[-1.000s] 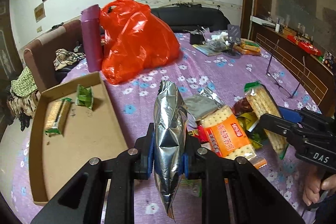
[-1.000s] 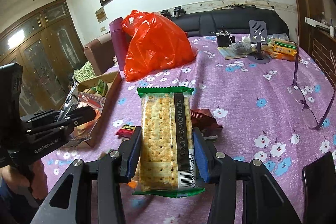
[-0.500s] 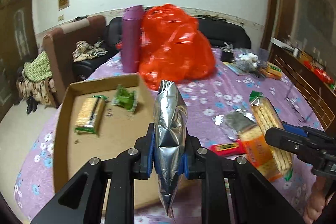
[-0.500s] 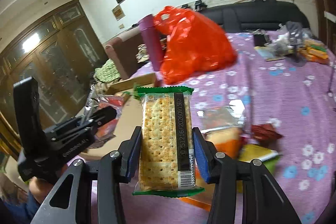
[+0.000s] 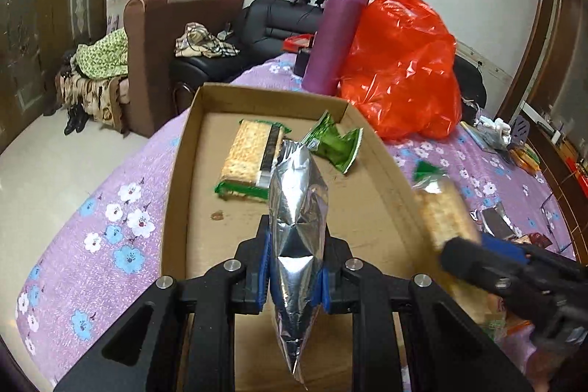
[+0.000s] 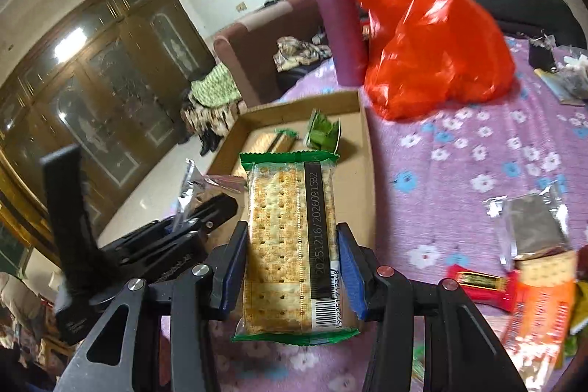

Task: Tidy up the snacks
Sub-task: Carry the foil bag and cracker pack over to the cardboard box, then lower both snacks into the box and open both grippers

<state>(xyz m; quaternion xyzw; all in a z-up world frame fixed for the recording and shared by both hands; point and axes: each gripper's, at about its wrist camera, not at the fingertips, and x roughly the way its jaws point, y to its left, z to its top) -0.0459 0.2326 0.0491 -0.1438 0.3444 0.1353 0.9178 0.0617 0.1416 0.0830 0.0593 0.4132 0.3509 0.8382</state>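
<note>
Purple floral tablecloth (image 6: 477,149): cardboard tray (image 5: 176,179) holds two snacks. My left gripper (image 5: 294,267) clamps a foil pouch (image 5: 297,208); my right gripper (image 6: 292,267) grips a cracker pack (image 6: 290,245). Several snacks (image 6: 529,274) remain loose.

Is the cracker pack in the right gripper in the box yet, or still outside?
Outside. The cracker pack sits clamped in the right gripper, held over the tablecloth near the box rim.

- Silver foil pouch (image 5: 297,226), crinkled, upright, above cardboard tray (image 5: 176,179).
- Green-edged cracker pack (image 6: 292,245), barcode side up.
- Second cracker pack (image 5: 251,157) and green wrapper (image 5: 332,144) lying in tray.
</note>
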